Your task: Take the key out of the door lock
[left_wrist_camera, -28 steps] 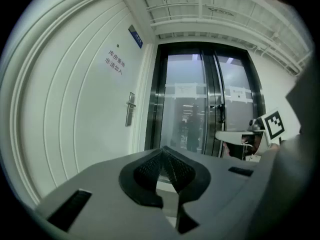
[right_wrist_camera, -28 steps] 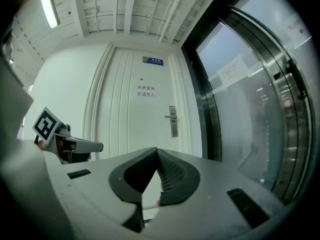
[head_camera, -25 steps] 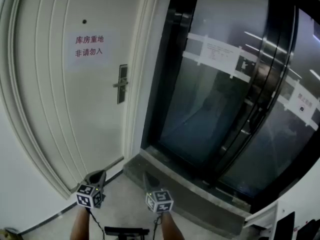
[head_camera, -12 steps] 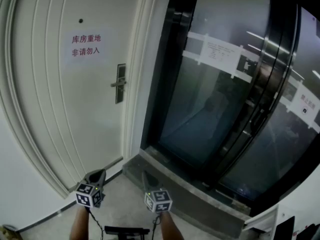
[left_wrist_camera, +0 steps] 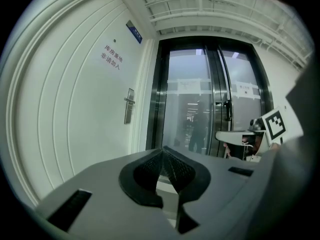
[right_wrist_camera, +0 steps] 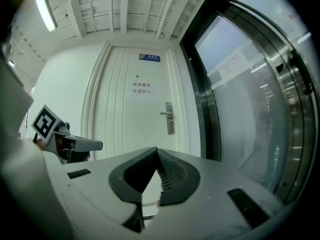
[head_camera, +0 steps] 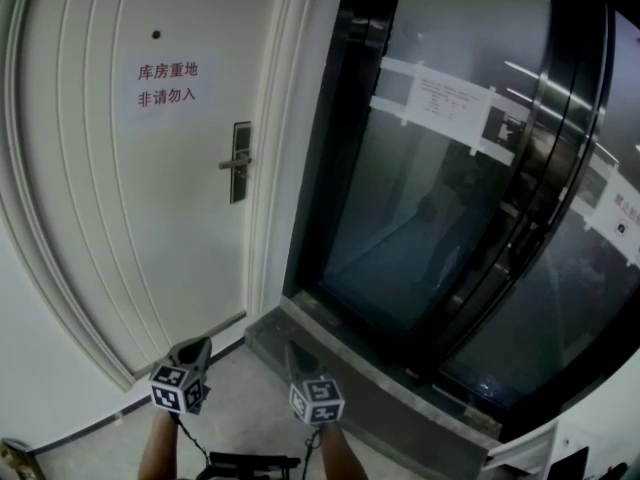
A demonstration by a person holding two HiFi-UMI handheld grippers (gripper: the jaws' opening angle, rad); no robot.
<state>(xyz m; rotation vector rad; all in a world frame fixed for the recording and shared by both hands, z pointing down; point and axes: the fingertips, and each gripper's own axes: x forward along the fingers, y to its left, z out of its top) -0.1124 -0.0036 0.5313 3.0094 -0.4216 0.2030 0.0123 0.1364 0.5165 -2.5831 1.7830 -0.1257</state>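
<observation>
A white door (head_camera: 120, 208) bears a dark lock plate with a metal lever handle (head_camera: 239, 162). The plate also shows in the left gripper view (left_wrist_camera: 129, 105) and the right gripper view (right_wrist_camera: 170, 118). It is too small in every view to make out a key. Both grippers are low in the head view, well short of the door. My left gripper (head_camera: 194, 348) is shut with nothing in it, its tips meeting (left_wrist_camera: 162, 151). My right gripper (head_camera: 291, 356) is likewise shut and empty (right_wrist_camera: 156, 151). Both point roughly level toward the door.
A paper sign with red characters (head_camera: 167, 83) hangs on the door above the handle. To the right stands a dark-framed glass double door (head_camera: 450, 198) with taped notices. A grey stone threshold (head_camera: 370, 388) runs below it. Pale floor lies between me and the door.
The sign and lock plate have drifted slightly left and up in the head view as I move toward the door. Both grippers keep their place in the frame and stay shut.
</observation>
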